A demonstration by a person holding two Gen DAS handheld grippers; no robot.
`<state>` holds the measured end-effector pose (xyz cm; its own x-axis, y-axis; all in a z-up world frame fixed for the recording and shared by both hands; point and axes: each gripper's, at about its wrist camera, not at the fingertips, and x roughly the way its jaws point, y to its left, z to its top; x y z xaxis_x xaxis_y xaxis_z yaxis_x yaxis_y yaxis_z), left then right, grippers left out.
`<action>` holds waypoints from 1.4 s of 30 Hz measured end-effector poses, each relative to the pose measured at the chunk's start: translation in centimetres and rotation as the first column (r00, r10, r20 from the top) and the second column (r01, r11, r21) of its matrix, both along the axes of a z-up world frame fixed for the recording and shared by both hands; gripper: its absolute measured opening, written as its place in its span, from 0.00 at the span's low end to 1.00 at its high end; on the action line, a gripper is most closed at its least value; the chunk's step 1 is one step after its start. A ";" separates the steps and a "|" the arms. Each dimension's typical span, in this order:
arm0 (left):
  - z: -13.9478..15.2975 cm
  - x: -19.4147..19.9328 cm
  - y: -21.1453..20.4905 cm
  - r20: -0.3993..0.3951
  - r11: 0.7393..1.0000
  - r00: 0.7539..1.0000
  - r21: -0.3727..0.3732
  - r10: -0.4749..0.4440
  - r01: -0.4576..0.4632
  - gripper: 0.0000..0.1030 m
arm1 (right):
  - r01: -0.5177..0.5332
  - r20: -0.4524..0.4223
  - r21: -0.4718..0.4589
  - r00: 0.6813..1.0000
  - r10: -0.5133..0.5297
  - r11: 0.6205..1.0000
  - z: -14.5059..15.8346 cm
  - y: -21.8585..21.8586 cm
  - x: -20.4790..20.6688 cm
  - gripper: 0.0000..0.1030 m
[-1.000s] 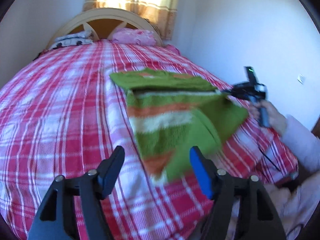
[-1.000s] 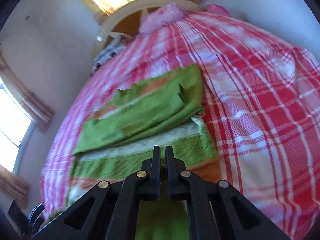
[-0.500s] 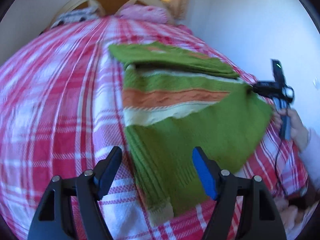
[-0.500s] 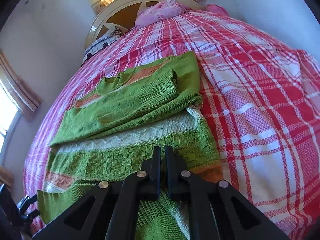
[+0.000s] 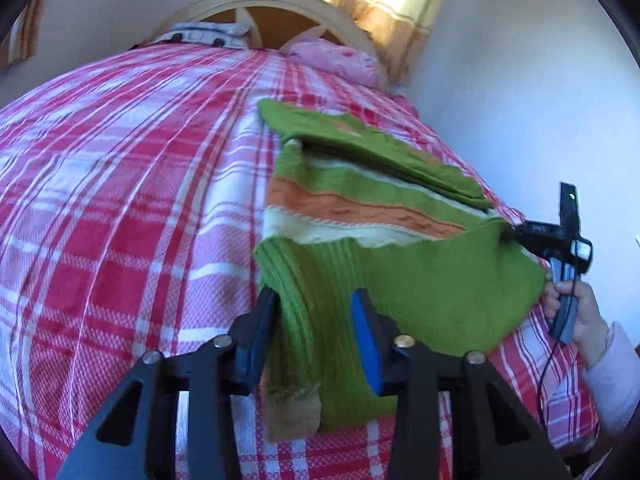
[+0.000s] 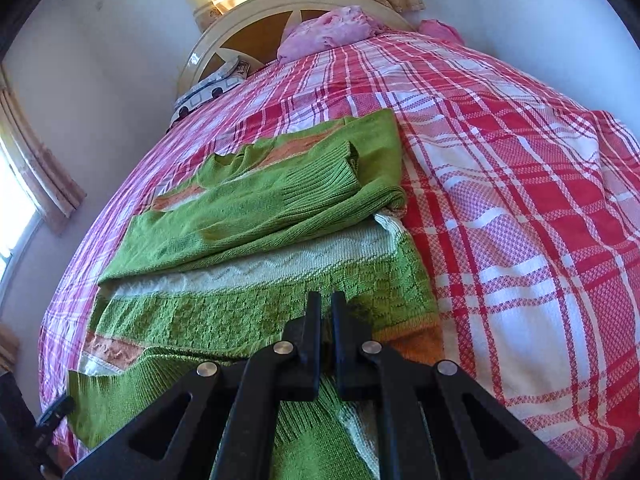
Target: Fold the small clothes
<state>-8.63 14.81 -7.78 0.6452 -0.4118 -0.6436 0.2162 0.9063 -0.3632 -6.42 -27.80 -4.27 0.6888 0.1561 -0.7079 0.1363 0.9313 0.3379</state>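
A small green knit sweater [image 5: 360, 200] with orange and cream stripes lies on the red plaid bed, one sleeve folded across its chest [image 6: 260, 208]. My left gripper [image 5: 316, 312] is open, its fingers on either side of the ribbed cuff of the near sleeve [image 5: 292, 304]. My right gripper [image 6: 326, 308] is shut on the sweater's near edge, and it shows in the left wrist view [image 5: 532, 236] holding the sleeve's shoulder end a little above the bed.
The plaid bedspread [image 5: 120, 200] covers the whole bed. Pink pillows [image 6: 328, 32] and a patterned pillow [image 6: 208, 92] lie against the headboard [image 5: 264, 4]. A white wall [image 5: 540, 80] runs along the sweater's side of the bed.
My left gripper has moved forward and narrowed around the sleeve cuff. My right gripper stays shut on the sweater and the sleeve has spread flatter toward the near edge.
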 end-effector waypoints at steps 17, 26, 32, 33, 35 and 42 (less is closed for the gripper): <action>0.0 -0.7 -2.1 0.053 0.995 0.998 0.093 -0.044 0.039 0.31 | 0.001 0.008 0.025 1.000 -0.001 1.000 -0.3 -0.4 -0.2 0.04; -0.1 -1.1 -2.6 -0.025 0.989 0.989 -0.035 -0.145 0.145 0.38 | 0.001 0.010 0.029 1.000 -0.001 1.000 -0.3 -0.5 -0.1 0.04; -0.1 0.3 -2.2 -0.033 0.996 0.997 -0.062 -0.072 0.070 0.24 | -0.021 0.020 0.033 1.000 0.020 0.999 0.4 -0.5 -0.3 0.05; -0.1 0.6 -2.1 -0.040 0.997 0.998 -0.056 -0.057 0.054 0.16 | -0.025 0.043 0.048 0.999 0.023 0.999 1.0 -0.7 -0.7 0.05; -0.3 0.7 -2.1 -0.040 0.998 0.998 -0.040 -0.054 0.052 0.12 | -0.022 0.147 0.091 0.989 0.008 0.996 3.2 -1.7 -2.5 0.05; -0.8 0.4 -1.5 -0.041 0.995 0.999 -0.100 -0.030 0.025 0.15 | -0.047 0.184 -0.052 0.981 0.056 0.998 6.1 -1.9 -5.8 0.50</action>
